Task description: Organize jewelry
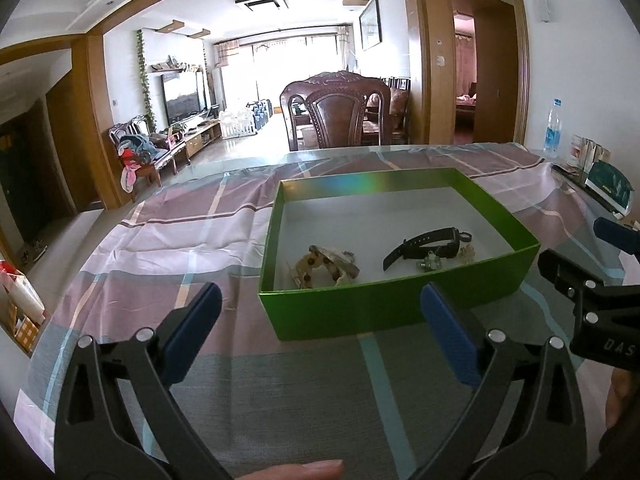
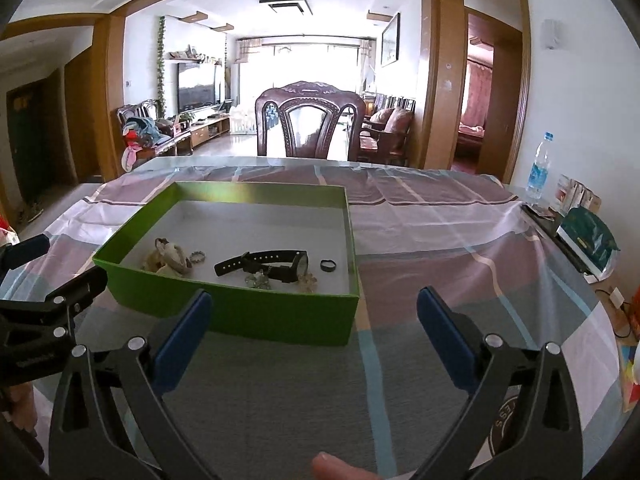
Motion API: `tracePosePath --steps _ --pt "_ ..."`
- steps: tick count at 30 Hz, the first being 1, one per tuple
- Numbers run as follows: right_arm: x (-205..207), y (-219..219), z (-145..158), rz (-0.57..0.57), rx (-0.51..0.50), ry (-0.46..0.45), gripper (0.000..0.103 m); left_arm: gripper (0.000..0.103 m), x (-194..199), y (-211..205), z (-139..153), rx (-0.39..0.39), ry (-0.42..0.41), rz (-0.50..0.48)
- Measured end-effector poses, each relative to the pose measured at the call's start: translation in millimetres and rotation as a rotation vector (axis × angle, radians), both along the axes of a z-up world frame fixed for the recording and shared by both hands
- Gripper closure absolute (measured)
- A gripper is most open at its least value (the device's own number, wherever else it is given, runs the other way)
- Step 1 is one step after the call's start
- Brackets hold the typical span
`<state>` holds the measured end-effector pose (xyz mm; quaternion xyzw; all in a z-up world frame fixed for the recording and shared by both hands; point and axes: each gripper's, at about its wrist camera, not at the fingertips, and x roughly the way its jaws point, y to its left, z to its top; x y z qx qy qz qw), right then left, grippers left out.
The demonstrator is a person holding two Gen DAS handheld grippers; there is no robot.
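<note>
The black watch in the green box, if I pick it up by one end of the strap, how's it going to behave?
The black watch probably droops: its strap already lies curved, so it looks flexible. The case end likely hangs lowest, being the bulkiest part. It may drag the small trinkets touching it inside the green box, so lift slowly.

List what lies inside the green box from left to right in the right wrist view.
Bracelet → small silver ring → black watch → black ring, all inside the green box. The small clear trinkets in front of the watch overlap it, so they are left out.
</note>
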<state>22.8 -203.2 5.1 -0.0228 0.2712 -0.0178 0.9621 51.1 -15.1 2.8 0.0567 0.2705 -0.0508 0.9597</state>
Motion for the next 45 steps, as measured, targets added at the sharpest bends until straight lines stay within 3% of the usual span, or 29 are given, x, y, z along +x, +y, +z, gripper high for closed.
tracePosePath --steps 45 --pt "3.3 6.9 -9.1 0.010 -0.003 0.017 0.004 0.004 -3.1 1.4 -3.2 0.009 0.012 -0.016"
